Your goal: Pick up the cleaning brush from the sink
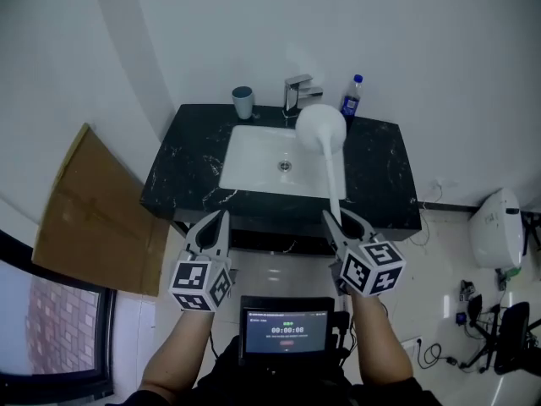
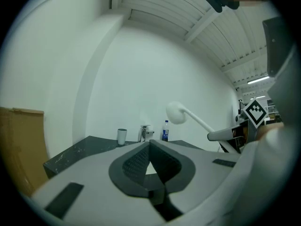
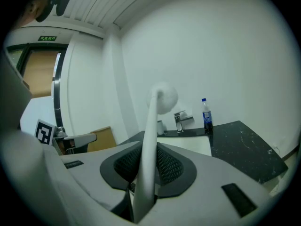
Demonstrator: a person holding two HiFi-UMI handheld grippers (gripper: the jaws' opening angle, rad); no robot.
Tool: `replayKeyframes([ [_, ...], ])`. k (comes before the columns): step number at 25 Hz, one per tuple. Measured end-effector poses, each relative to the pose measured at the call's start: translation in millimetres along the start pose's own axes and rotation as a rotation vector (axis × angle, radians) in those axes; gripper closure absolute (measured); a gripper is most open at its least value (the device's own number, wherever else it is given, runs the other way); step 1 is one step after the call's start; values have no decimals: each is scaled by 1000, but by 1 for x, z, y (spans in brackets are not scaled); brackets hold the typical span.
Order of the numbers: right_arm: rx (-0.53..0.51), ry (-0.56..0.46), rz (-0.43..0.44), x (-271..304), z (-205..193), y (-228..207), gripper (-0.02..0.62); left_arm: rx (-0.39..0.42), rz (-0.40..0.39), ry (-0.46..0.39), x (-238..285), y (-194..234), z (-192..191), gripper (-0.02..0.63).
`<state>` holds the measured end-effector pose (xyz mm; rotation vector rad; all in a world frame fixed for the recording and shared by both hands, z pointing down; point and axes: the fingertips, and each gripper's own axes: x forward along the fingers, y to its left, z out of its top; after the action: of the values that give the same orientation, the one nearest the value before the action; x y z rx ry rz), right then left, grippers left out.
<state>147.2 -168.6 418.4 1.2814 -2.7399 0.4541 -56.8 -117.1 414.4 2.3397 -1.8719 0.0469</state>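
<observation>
A white cleaning brush (image 1: 324, 135) with a round head and long handle is lifted clear of the white sink (image 1: 254, 161), its head hanging over the basin's back right. My right gripper (image 1: 341, 222) is shut on the handle's lower end. In the right gripper view the brush handle (image 3: 148, 149) runs up between the pads to the head. My left gripper (image 1: 216, 223) is shut with nothing in it, in front of the counter's left part. The left gripper view shows the brush (image 2: 178, 113) at the right, above the counter.
The black marble counter (image 1: 190, 172) carries a grey cup (image 1: 243, 102), a chrome tap (image 1: 297, 92) and a blue bottle (image 1: 351, 96). Cardboard (image 1: 89, 214) leans at the left. A white bin (image 1: 496, 227) and cables lie on the floor at the right.
</observation>
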Motion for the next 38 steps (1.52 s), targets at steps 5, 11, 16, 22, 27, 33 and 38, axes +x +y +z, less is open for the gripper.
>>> replayKeyframes([
  [5,-29,-18,31,-49,6,-25,518,-18,27,-26,-16,-50,2,606],
  [11,-67,-71,8,-92,6,-14,518,48,10,-65,-49,-93,15,606],
  [16,-77,-136,-11,-112,8,14,518,-32,-4,-26,-76,-72,2,606],
  [22,-80,-139,-48,-121,2,23,520,-6,-83,-97,-94,-76,13,606],
  [27,-115,-138,-72,-124,-2,31,520,39,26,-92,-95,-59,15,606],
  [33,-122,-173,-88,-138,9,35,520,-78,16,-99,-93,-54,19,606],
  [38,-143,-261,-85,-144,36,45,520,11,-27,-178,-99,-69,52,606],
])
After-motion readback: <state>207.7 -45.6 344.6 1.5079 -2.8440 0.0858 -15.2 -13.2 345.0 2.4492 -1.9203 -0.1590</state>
